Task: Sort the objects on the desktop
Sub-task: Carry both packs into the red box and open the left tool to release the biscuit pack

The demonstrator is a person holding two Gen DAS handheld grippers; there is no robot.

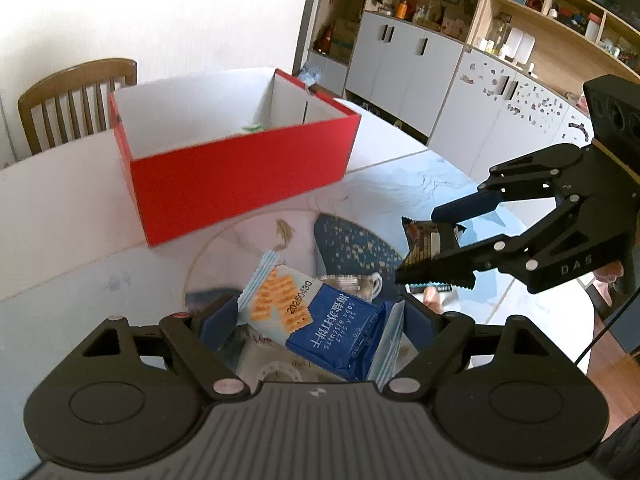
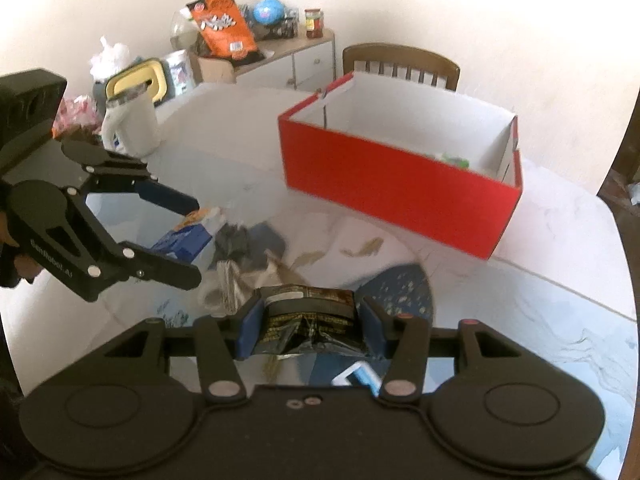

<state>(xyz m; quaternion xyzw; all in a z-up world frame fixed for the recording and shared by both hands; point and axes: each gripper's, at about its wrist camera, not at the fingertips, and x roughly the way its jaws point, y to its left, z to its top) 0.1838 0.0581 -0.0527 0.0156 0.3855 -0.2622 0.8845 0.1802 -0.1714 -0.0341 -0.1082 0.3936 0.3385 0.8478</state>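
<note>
So the right gripper (image 2: pixel 310 330) is squeezing a dark snack packet (image 2: pixel 308 316) between its blue pads, and the foil is crumpling in the middle from the pinch. In the left wrist view that same packet (image 1: pixel 424 252) is hanging clear above the tabletop (image 1: pixel 60 216), not touching anything below it. The left gripper (image 1: pixel 318 326) is standing wide, with a blue-and-white soda cracker pack (image 1: pixel 316 320) sitting between its fingers (whether the pads are actually pressing on it, I can't tell from these angles).

The red box (image 2: pixel 400 184) is sitting open-topped further back on the table, its near wall facing both grippers, and something small and green is lying inside near the far corner. There's a bare stretch of marble-look surface between the box's near wall and the packets, so plenty of room there. A wooden chair (image 1: pixel 76 96) is tucked behind the box. Off to the left side in the right wrist view a white jug (image 2: pixel 130 124) is standing near the table's edge, well apart from the box.
</note>
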